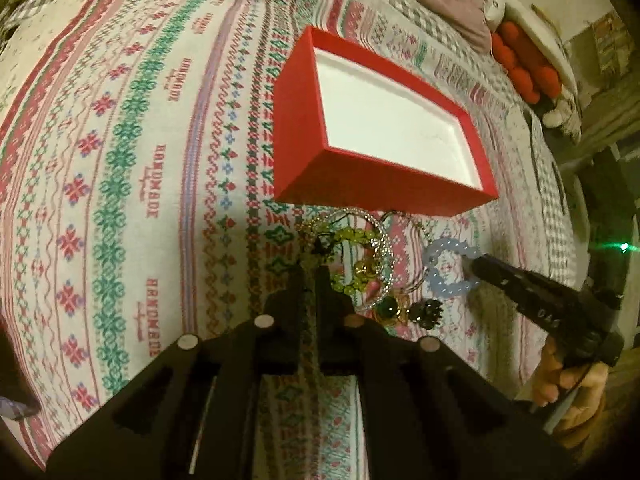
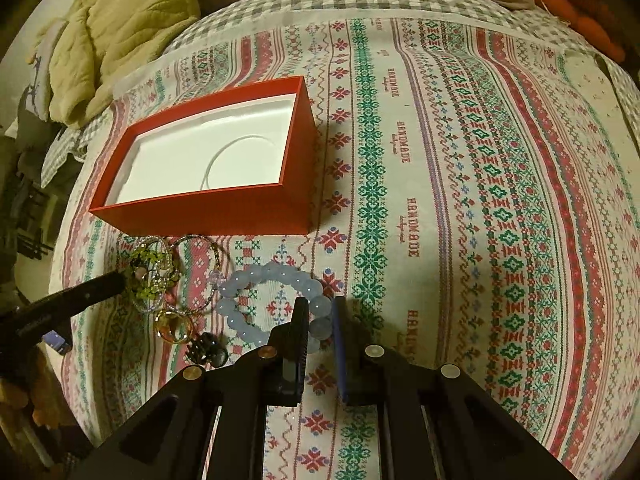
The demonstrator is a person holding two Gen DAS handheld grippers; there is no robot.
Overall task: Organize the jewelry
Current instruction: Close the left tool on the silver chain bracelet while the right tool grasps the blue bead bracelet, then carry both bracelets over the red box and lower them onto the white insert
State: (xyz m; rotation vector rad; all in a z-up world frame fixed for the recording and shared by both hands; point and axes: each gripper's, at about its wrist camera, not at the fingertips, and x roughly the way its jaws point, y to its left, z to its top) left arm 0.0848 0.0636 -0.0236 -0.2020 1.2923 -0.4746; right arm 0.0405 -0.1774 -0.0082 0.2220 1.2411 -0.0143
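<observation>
Left gripper (image 1: pixel 309 276): my jaws are nearly together, with only a thin slit between them, tips at the edge of the jewelry pile; I cannot tell whether they pinch anything.
Jewelry pile (image 1: pixel 360 264): a yellow-green bead bracelet (image 1: pixel 357 259), a clear beaded bangle, a gold ring and dark pieces lie tangled on the bed, just in front of the box.
Red box (image 2: pixel 208 208): open, white-lined, resting on the patterned bedspread (image 2: pixel 480 200).
Blue bead bracelet (image 2: pixel 276 272): lies just right of the pile.
Right gripper (image 2: pixel 320 312): my jaws straddle the bracelet's near beads, closing around them.
</observation>
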